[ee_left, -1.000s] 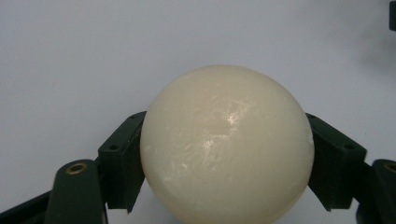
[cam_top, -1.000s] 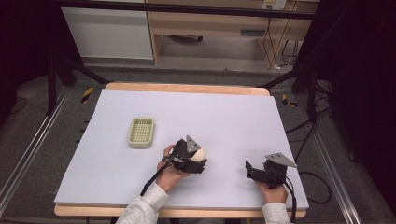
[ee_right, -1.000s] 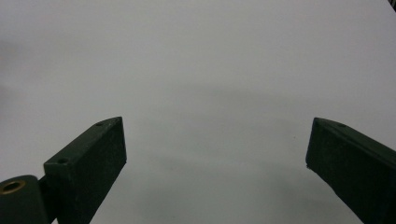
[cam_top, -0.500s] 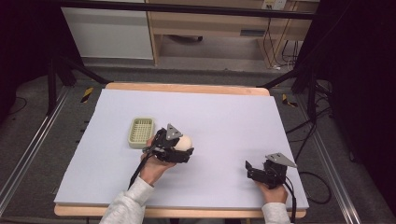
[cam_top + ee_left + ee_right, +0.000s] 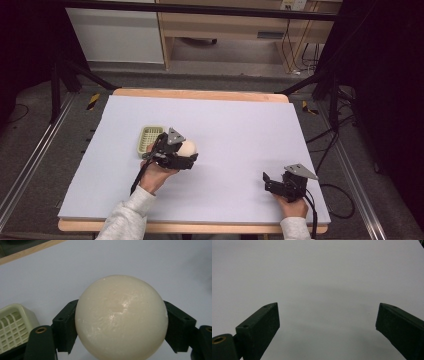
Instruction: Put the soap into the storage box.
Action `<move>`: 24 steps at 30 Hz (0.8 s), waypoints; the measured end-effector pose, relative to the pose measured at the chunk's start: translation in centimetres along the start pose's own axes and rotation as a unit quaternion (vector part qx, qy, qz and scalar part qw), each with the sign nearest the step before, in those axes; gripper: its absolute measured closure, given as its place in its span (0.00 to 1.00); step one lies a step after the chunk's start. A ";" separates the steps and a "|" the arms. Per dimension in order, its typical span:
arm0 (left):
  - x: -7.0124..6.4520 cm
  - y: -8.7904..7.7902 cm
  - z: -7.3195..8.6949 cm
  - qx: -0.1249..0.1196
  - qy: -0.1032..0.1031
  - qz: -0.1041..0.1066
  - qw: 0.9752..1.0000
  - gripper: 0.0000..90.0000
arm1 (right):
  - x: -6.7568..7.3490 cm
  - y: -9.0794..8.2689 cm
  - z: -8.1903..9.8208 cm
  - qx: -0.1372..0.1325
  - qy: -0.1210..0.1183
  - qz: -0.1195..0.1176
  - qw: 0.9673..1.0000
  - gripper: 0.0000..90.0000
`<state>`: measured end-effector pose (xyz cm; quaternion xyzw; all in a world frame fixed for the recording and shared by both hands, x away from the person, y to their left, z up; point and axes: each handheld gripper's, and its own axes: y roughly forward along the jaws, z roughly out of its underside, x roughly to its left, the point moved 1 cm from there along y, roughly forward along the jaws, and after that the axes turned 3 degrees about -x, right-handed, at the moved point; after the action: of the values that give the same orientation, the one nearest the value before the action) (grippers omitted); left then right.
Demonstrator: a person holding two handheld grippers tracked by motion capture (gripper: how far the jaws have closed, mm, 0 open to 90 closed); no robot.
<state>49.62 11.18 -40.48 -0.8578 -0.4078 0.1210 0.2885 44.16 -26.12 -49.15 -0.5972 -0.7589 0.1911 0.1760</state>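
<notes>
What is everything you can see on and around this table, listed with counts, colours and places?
Round cream-white ball: one, cream, clamped between the left gripper's jaws, beside the basket.
Small pale green plastic basket: one, pale green, on the mat's left half, next to the left gripper.
Lavender mat: one, lavender, covering the tabletop.
Wooden table: one, light wood, edge showing around the mat.
Left gripper: one, black, shut on the ball.
Right gripper: one, black, jaws open, resting near the mat's right front.
</notes>
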 end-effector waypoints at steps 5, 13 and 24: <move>1.1 -0.6 0.0 0.003 -0.002 -0.012 1.000 0.27 | 0.0 0.0 0.0 -0.002 0.002 0.001 1.000 0.06; 4.0 -2.1 0.1 -0.006 -0.026 -0.033 0.999 0.27 | 0.0 -0.1 0.0 -0.006 0.003 0.003 1.000 0.07; 6.2 -3.0 0.2 0.004 -0.029 -0.059 0.998 0.27 | 0.0 -0.1 0.0 -0.005 0.004 0.002 1.000 0.07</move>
<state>51.60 17.55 -38.72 -0.8270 -0.4655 0.1305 0.2869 44.07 -26.17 -49.10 -0.5998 -0.7582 0.1857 0.1755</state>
